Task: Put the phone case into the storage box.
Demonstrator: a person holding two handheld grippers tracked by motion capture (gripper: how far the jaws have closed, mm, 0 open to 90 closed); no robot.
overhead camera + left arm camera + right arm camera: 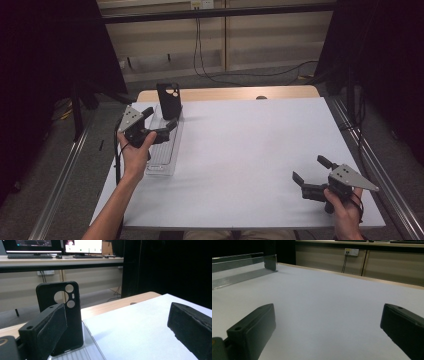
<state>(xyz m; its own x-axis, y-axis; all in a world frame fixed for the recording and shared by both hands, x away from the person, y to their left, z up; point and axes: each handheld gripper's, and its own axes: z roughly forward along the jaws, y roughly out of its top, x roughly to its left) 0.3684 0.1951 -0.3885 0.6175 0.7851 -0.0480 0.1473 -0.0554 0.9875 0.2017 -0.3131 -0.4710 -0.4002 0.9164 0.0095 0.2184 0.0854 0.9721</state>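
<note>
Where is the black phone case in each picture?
High view: the black phone case stands upright at the far end of the clear tray, upper left of the table.
Left gripper view: it stands left of centre, just behind the left jaw.
Right gripper view: far off at the top left, standing at the tray's end.
Shared landmark: the clear tray.

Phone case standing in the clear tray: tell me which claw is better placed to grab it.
Left. The left claw hovers open over the clear tray, right beside the upright black phone case. The right claw, also open, sits far across the white table near its right front corner.
</note>
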